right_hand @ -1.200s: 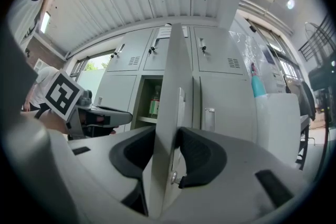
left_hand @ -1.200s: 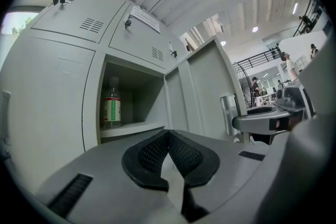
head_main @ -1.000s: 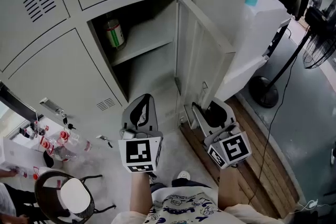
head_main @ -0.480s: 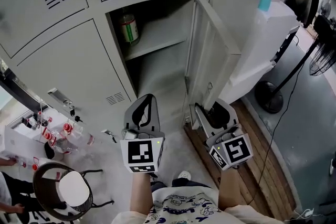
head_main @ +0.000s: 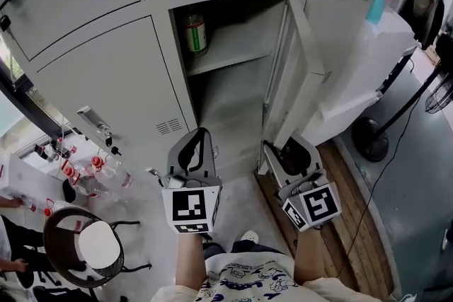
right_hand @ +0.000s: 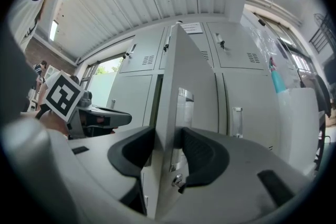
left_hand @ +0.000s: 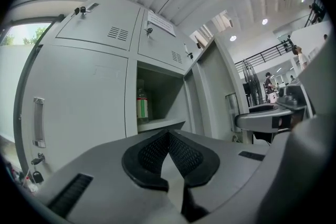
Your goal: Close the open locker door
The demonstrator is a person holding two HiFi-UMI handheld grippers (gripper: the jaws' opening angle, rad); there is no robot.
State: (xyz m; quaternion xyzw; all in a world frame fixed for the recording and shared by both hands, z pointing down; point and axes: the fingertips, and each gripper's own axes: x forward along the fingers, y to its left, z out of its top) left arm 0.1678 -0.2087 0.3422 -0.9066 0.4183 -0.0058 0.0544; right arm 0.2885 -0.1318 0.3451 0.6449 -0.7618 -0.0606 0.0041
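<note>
Green-labelled bottle (head_main: 193,32) stood upright, teal spray bottle (head_main: 379,0) set on a white unit (head_main: 368,60), fan (head_main: 371,140) placed beside it — red-capped bottles (head_main: 78,177) clustered near a round chair (head_main: 92,251).

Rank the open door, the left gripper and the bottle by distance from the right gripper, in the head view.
1. Open door: between the right gripper's just-opening jaws.
2. Left gripper: beside, left.
3. Bottle: on locker shelf.

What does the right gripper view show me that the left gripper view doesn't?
Only the right gripper view: the right gripper, whose jaws have just been opening, with the locker door edge-on between them and the pads apparently off it. Only the left gripper view: the left gripper, shut and empty, and a bottle on the shelf inside. Both: the open door and the grey lockers.
</note>
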